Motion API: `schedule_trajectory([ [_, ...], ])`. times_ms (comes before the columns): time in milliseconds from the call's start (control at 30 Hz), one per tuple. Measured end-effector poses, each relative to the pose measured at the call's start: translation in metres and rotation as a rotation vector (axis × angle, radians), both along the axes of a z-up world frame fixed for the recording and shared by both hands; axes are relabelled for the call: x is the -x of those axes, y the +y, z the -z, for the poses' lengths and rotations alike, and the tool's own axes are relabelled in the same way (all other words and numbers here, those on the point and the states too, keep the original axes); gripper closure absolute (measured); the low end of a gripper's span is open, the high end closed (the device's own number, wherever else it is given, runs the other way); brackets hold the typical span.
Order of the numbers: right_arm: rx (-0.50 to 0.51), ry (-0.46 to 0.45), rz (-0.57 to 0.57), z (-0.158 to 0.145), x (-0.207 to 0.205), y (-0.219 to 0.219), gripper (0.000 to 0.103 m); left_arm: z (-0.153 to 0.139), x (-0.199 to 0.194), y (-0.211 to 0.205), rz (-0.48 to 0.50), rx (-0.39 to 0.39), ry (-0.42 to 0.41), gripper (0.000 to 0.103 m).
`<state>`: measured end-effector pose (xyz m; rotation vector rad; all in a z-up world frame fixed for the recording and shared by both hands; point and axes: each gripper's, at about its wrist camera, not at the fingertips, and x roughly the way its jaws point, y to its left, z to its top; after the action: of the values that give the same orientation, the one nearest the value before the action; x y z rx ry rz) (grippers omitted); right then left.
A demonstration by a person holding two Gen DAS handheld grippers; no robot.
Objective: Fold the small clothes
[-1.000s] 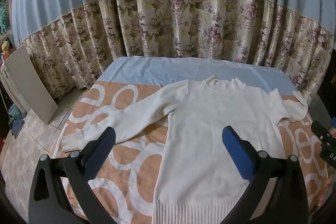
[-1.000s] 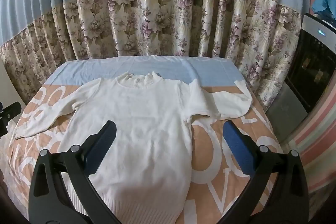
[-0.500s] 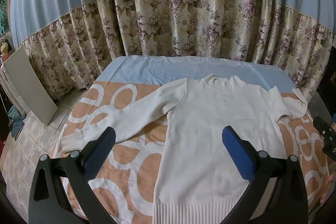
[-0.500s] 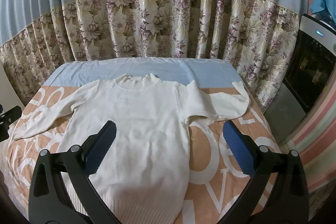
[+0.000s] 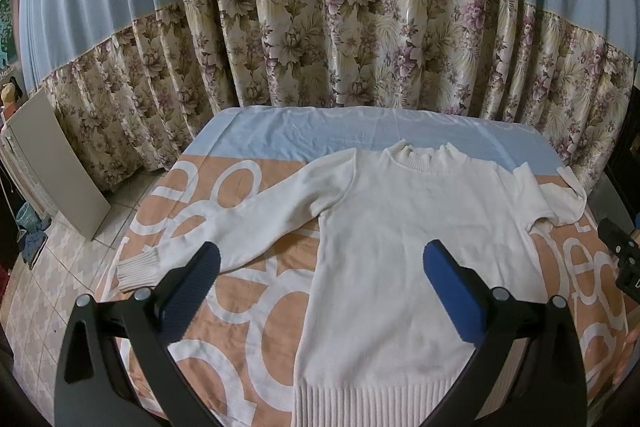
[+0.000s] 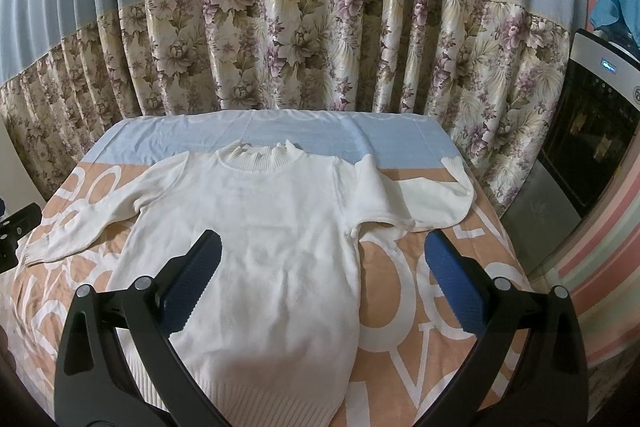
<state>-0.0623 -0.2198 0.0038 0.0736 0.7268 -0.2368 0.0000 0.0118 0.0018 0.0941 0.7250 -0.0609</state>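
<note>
Both sets of jaws stand wide apart and grasp nothing: the left gripper (image 5: 318,281) hangs above the sweater (image 5: 400,247) near its hem, the right gripper (image 6: 322,277) above the body's right edge. The sweater lies flat, face up, ahead of both, collar (image 6: 258,157) farthest away. Folding looks not yet begun. The left sleeve (image 5: 224,227) runs out past the left jaw, cuff close to the table edge; the right sleeve (image 6: 412,201) lies doubled back ahead of the right jaw. The next move likely calls for pinching a cuff and carrying it inward. Bare cloth (image 6: 408,291) either side leaves room; the curtain (image 6: 320,43) closes the far end
</note>
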Motion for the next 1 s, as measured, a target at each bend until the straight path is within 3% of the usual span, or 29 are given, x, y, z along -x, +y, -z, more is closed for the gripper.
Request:
schedule_trajectory([
  [1000, 0.010, 0.002, -0.001, 0.000, -0.002, 0.001, 0.003, 0.015, 0.004, 0.001, -0.002, -0.001, 0.009, 0.001],
])
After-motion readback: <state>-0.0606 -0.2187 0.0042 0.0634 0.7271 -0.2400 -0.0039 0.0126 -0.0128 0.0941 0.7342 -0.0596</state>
